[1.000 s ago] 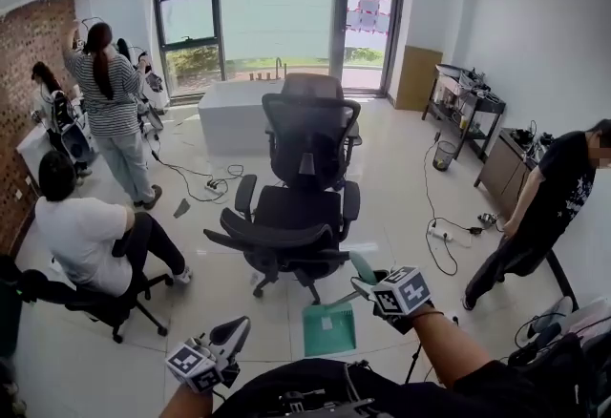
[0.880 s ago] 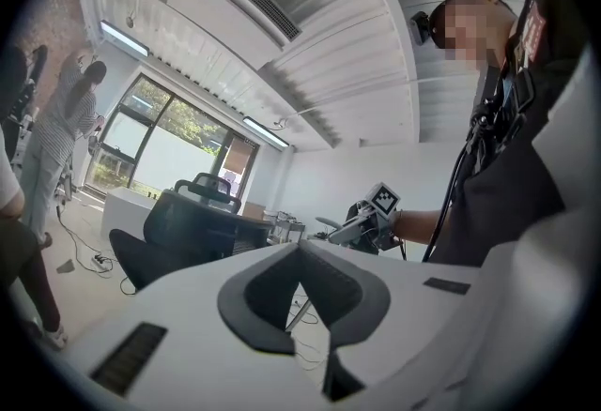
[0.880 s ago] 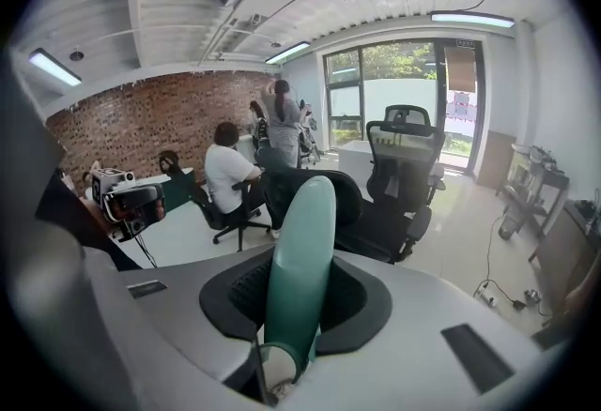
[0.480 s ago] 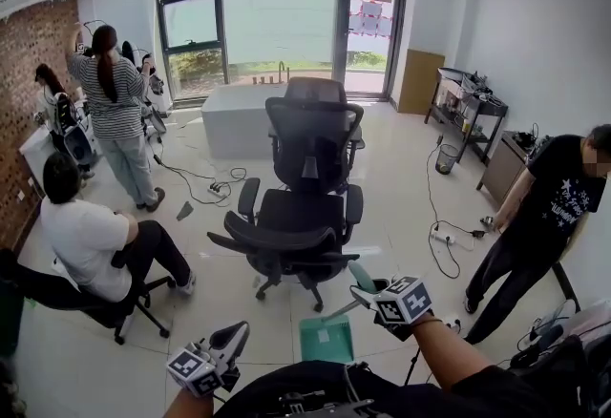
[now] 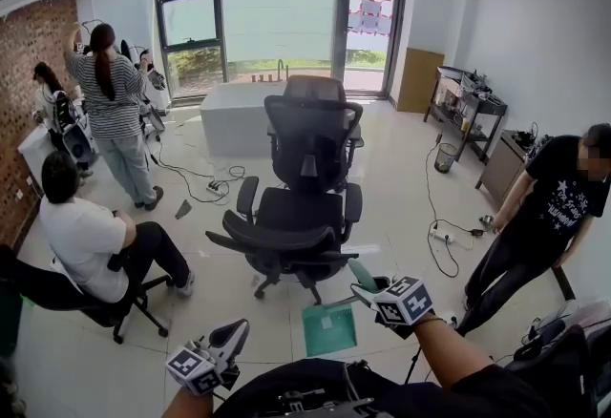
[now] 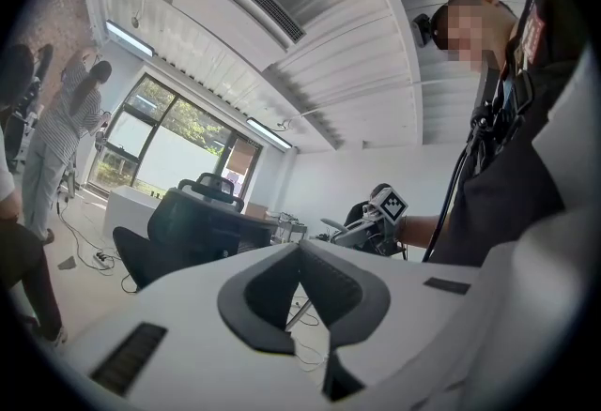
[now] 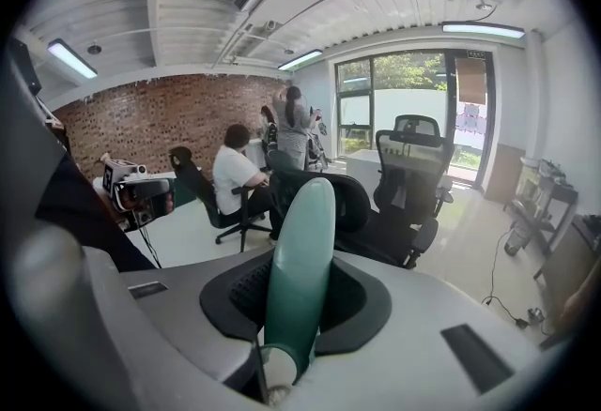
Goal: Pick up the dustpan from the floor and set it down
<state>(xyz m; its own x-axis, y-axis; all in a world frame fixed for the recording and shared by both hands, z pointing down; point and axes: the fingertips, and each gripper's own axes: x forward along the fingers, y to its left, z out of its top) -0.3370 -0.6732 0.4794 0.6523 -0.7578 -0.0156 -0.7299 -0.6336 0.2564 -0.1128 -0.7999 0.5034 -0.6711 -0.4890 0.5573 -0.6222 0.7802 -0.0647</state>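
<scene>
A black office chair (image 5: pixel 304 187) stands on the tiled floor. Just in front of it is the green dustpan (image 5: pixel 329 328), tilted. The right gripper (image 5: pixel 363 287) clamps its handle (image 7: pixel 300 250). The left gripper (image 5: pixel 232 335) is closed and holds nothing.

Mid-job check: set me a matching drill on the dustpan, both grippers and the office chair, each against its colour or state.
Things:
1. dustpan
2. left gripper
3. right gripper
4. office chair

States:
a. black, nobody seated
b. jaws together, nothing between them
c. green, held by its handle
d. jaws closed on the dustpan's handle

Pairs: 1-c, 2-b, 3-d, 4-a
</scene>
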